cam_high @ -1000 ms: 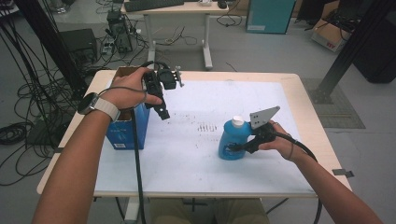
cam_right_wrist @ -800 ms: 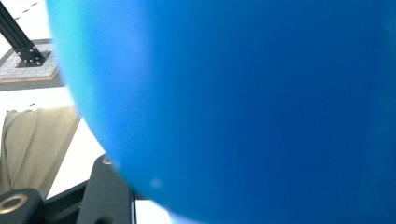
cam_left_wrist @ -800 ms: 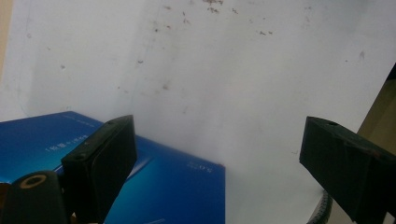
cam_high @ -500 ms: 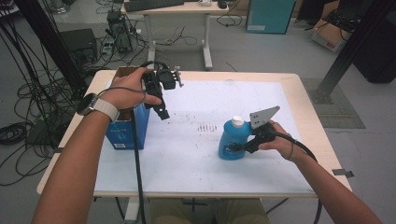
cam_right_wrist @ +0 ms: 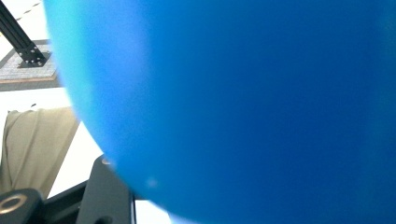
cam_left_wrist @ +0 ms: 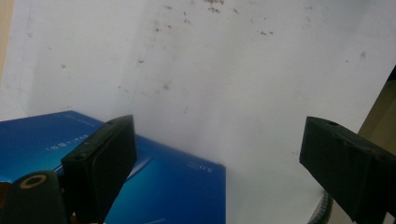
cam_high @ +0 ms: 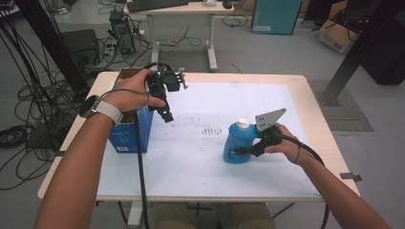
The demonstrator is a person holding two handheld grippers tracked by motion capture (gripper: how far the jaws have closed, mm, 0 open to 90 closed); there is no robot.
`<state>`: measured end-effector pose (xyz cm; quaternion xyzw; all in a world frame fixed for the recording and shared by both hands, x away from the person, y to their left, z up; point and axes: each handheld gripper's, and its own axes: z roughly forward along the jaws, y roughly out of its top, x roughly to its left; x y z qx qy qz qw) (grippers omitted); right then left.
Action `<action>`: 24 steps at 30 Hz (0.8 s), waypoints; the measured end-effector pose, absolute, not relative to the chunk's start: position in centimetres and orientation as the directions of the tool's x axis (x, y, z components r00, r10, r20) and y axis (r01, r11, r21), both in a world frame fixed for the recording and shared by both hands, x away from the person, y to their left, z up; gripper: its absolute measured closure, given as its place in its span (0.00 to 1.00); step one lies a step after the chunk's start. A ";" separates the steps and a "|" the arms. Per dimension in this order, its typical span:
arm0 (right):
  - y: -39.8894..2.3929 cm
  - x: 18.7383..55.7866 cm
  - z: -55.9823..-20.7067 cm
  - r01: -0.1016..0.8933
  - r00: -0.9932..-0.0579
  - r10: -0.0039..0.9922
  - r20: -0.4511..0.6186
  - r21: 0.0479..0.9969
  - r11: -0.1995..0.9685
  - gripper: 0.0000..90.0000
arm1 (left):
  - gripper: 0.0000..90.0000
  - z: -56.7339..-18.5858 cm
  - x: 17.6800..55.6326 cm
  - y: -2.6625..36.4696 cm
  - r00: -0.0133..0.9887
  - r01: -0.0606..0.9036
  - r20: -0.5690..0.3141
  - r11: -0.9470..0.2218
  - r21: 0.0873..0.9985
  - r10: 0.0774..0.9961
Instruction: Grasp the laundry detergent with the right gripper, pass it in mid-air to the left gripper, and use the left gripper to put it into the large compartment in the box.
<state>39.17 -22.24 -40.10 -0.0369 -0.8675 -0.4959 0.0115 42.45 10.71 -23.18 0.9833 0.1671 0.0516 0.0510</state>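
The blue bottle (cam_high: 238, 145) stands upright on the white table sheet (cam_high: 200, 162) toward the person's right, its white cap (cam_high: 243, 124) up, so its long axis runs vertical and the right gripper (cam_high: 243, 150) meets it from the side, jaws clamped on its lower body. The left gripper (cam_high: 165, 112) hangs well apart over the blue box (cam_high: 129, 136) at the table's left edge, jaws spread with nothing between them, so any lift or carry falls to the right hand (cam_high: 285, 145).

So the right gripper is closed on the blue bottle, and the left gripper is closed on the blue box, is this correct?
Not quite. The left gripper is open and holds nothing: in the left gripper view its jaws stand wide apart above the blue box. The right gripper is indeed closed on the blue bottle.
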 end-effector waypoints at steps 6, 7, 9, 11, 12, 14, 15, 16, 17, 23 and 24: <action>-22.2 39.2 -40.1 0.076 -0.997 0.053 0.057 0.860 0.505 0.48 | 0.13 -23.2 42.4 10.7 0.939 0.324 0.081 -0.939 0.116 0.334; -22.2 39.2 -40.1 0.076 -0.997 0.052 0.058 0.859 0.506 0.48 | 0.13 -23.2 42.4 10.7 0.939 0.324 0.081 -0.939 0.117 0.334; -22.2 39.2 -40.1 0.077 -0.997 0.052 0.059 0.860 0.505 0.48 | 0.13 -23.2 42.4 10.6 0.939 0.323 0.082 -0.939 0.117 0.333; -22.2 39.2 -40.1 0.077 -0.997 0.051 0.060 0.860 0.505 0.48 | 0.13 -23.2 42.4 10.6 0.939 0.324 0.083 -0.939 0.117 0.334; -22.2 39.2 -40.1 0.077 -0.997 0.051 0.059 0.860 0.505 0.48 | 0.13 -23.2 42.4 10.6 0.939 0.324 0.083 -0.939 0.117 0.334; -22.2 39.2 -40.1 0.077 -0.997 0.052 0.058 0.860 0.505 0.48 | 0.13 -23.2 42.4 10.6 0.939 0.324 0.082 -0.939 0.116 0.334; -22.2 39.2 -40.1 0.078 -0.997 0.052 0.060 0.860 0.504 0.48 | 0.13 -23.2 42.4 10.6 0.939 0.324 0.081 -0.939 0.116 0.334; -22.2 39.2 -40.1 0.078 -0.997 0.052 0.060 0.860 0.504 0.48 | 0.13 -23.2 42.4 10.6 0.939 0.325 0.080 -0.939 0.115 0.334; -22.2 39.2 -40.1 0.077 -0.997 0.053 0.058 0.860 0.505 0.48 | 0.13 -23.2 42.4 10.6 0.938 0.325 0.085 -0.938 0.119 0.336; -22.2 39.2 -40.1 0.078 -0.997 0.051 0.060 0.860 0.504 0.48 | 0.13 -23.2 42.4 10.6 0.939 0.324 0.080 -0.939 0.115 0.334; -22.2 39.2 -40.1 0.077 -0.997 0.052 0.059 0.860 0.505 0.48 | 0.13 -23.2 42.4 10.6 0.939 0.324 0.081 -0.939 0.115 0.334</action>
